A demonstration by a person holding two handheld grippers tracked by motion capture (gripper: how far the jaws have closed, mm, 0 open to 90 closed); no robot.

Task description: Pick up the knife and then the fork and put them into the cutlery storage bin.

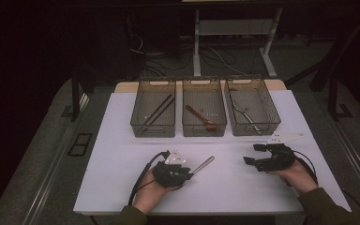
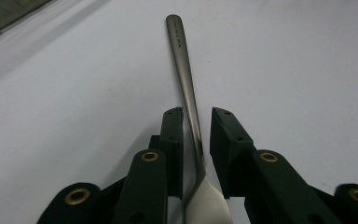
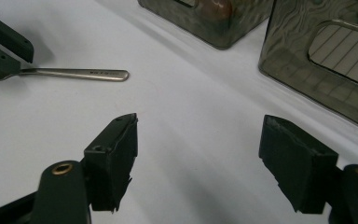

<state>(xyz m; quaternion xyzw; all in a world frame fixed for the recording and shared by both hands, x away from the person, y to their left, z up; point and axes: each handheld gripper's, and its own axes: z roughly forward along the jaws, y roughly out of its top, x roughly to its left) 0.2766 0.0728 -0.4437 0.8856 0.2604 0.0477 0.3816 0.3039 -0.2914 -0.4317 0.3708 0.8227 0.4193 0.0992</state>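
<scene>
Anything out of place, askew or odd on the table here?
Nothing stands out. One metal utensil lies outside the three bins, between the left gripper's fingers with a gap on one side. Each bin holds cutlery lying diagonally. No spills or damage visible.

Small stamped marking near the end of the metal utensil handle (image 2: 182,65), too small to read

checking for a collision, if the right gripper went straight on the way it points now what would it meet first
Probably bare table first. The right gripper has open, empty jaws. Past the bare stretch stand the middle bin and the right bin; the line seems to run toward the gap between them, though depth is hard to judge.
</scene>
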